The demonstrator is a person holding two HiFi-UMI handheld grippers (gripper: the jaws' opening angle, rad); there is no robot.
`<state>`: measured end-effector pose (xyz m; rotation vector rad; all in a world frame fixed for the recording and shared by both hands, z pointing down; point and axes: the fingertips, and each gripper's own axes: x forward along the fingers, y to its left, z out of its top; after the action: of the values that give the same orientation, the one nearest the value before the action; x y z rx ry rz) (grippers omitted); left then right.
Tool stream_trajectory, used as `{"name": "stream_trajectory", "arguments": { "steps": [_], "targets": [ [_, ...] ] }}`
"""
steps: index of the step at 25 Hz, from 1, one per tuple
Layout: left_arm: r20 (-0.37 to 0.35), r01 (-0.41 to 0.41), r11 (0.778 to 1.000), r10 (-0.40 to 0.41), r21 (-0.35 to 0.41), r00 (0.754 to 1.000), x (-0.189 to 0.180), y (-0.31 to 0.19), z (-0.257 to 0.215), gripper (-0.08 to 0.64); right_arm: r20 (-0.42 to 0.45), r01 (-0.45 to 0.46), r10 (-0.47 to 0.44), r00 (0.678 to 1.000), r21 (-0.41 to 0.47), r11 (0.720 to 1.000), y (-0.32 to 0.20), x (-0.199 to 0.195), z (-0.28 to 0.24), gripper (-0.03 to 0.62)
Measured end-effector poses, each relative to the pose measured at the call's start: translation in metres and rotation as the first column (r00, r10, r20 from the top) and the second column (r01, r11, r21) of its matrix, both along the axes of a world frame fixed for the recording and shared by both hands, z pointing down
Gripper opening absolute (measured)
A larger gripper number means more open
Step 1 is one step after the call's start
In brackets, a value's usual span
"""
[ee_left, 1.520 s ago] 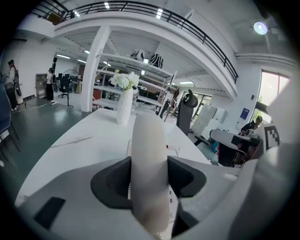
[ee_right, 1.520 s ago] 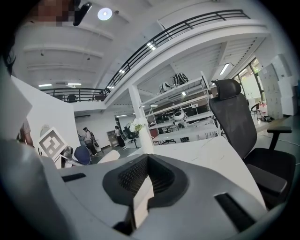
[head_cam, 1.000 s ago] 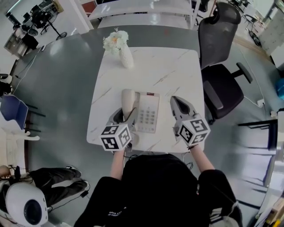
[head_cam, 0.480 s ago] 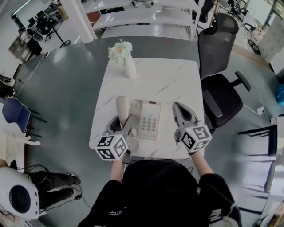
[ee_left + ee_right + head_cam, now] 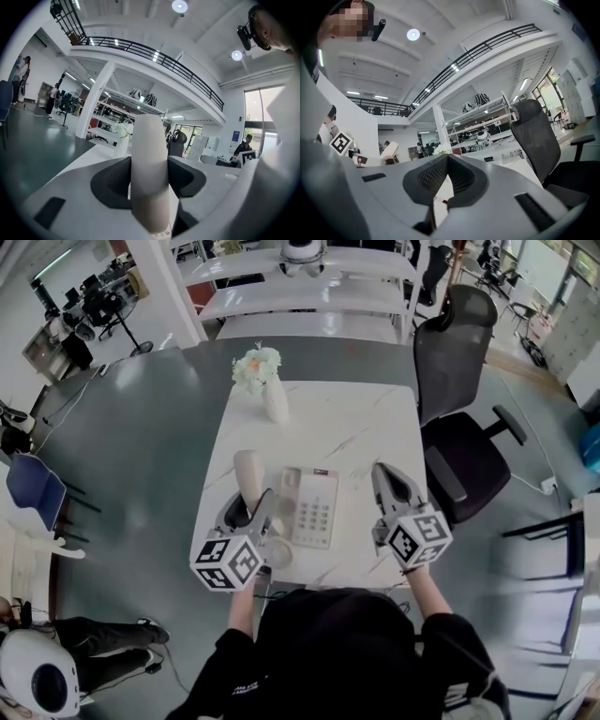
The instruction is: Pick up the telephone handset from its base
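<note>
**Ana:** While the left gripper (image 5: 251,512) has its jaws clamped on the handset (image 5: 249,474), what should I mind most?

**Ben:** The grip itself. The jaws pinch the handset partway along its length, and the far end sticks out well past the fingertips, over the table (image 5: 366,427). A long piece like that can pivot between the pads, so I'd press firmly and avoid any sudden twist of the wrist.

**Ana:** Is it clear of the base (image 5: 312,507)?

**Ben:** I judge so. From the head view it sits just left of the base, beside the cradle and not in it. From the left gripper view it points out above the tabletop.

**Ana:** And the right gripper (image 5: 386,474)?

**Ben:** Its jaws are closed with nothing between them, and it hangs off to the right of the base without touching it. I'd hold it there, ready to pin the base down if it drags.

**Ana:** Any risk?

**Ben:** A slipping handset, mainly. Raise it smoothly and roughly level.
</note>
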<state>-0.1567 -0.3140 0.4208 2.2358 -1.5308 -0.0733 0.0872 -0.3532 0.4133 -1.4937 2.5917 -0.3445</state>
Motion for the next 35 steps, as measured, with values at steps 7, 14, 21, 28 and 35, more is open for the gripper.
{"name": "stream_trajectory", "arguments": {
  "steps": [7, 14, 21, 28, 35],
  "targets": [
    [-0.011, 0.035, 0.999, -0.034, 0.038, 0.999, -0.01, 0.004, -0.013, 0.21, 0.009, -0.011, 0.011, 1.0, 0.017, 1.0, 0.0, 0.008, -0.005, -0.009],
    [-0.018, 0.067, 0.996, -0.066, 0.055, 0.998, -0.018, 0.01, -0.02, 0.21, -0.002, -0.012, 0.012, 1.0, 0.02, 1.0, 0.001, 0.014, -0.011, -0.01],
    [-0.012, 0.083, 0.995, -0.082, 0.06, 0.997, -0.021, 0.009, -0.022, 0.21, -0.014, -0.019, 0.019, 1.0, 0.023, 1.0, 0.0, 0.017, -0.011, -0.009],
    [0.004, 0.09, 0.995, -0.09, 0.054, 0.996, -0.023, 0.01, -0.021, 0.21, -0.02, -0.027, 0.027, 0.999, 0.025, 0.999, 0.001, 0.02, -0.011, -0.011],
    [0.01, 0.1, 0.994, -0.1, 0.047, 0.995, -0.026, 0.01, -0.019, 0.21, -0.022, -0.038, 0.038, 0.999, 0.034, 0.999, 0.0, 0.023, -0.014, -0.009]
  ]
}}
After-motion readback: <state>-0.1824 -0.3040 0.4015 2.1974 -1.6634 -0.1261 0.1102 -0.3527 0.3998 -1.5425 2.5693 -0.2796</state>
